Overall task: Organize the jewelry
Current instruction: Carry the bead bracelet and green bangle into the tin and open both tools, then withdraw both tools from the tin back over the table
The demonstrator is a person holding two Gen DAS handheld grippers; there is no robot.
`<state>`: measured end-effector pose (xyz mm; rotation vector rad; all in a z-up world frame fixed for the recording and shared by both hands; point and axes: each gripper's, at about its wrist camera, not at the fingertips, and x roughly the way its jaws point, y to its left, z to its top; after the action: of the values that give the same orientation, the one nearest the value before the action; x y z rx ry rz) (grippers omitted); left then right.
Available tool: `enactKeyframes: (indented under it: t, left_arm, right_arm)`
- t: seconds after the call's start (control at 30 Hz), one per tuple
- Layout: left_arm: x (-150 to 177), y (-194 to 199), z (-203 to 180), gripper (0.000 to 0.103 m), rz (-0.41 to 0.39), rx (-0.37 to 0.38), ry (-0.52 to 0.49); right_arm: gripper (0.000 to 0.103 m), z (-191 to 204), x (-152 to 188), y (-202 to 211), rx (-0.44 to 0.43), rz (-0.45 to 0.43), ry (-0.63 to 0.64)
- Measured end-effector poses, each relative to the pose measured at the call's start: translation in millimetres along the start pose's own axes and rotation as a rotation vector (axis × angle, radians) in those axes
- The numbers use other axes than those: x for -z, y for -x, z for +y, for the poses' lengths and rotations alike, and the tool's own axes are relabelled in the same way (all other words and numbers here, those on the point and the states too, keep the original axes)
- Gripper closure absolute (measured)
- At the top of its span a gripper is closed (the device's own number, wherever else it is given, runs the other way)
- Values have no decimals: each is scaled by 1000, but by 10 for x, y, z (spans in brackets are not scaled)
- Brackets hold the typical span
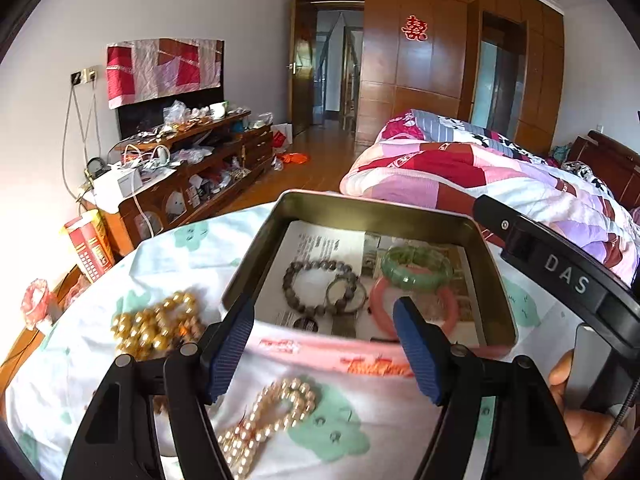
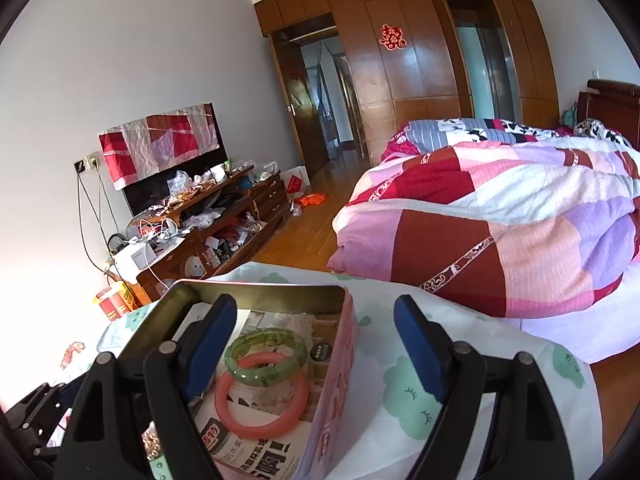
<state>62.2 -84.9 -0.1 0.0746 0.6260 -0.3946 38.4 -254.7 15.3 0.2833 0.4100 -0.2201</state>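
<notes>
A pink metal tin lined with printed paper sits on a white cloth. It holds a green bangle resting on a pink bangle, a dark bead bracelet and a thin metal ring. A gold bead necklace lies left of the tin and a pale pearl strand lies in front. My left gripper is open and empty above the tin's near wall. My right gripper is open and empty over the tin's right wall, above the green bangle and pink bangle.
The cloth-covered surface carries green cartoon prints. A bed with a patchwork quilt lies to the right. A cluttered wooden TV cabinet stands at the left wall. A red box stands beside the surface's left edge.
</notes>
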Motion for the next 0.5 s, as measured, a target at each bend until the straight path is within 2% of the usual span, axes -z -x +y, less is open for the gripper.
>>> enactKeyframes:
  t: [0.1,0.23,0.5]
  left_arm:
    - [64,84,35,31,9,-18,4]
    - [127,154,51,31,17,-62,-6]
    - [261,271,116,31,24,-122,-10]
  right_arm:
    - [15,63,39,50,12,-6,26]
    - [15,129,116,131,18,10,52]
    - [15,153,294,348,8,40,16]
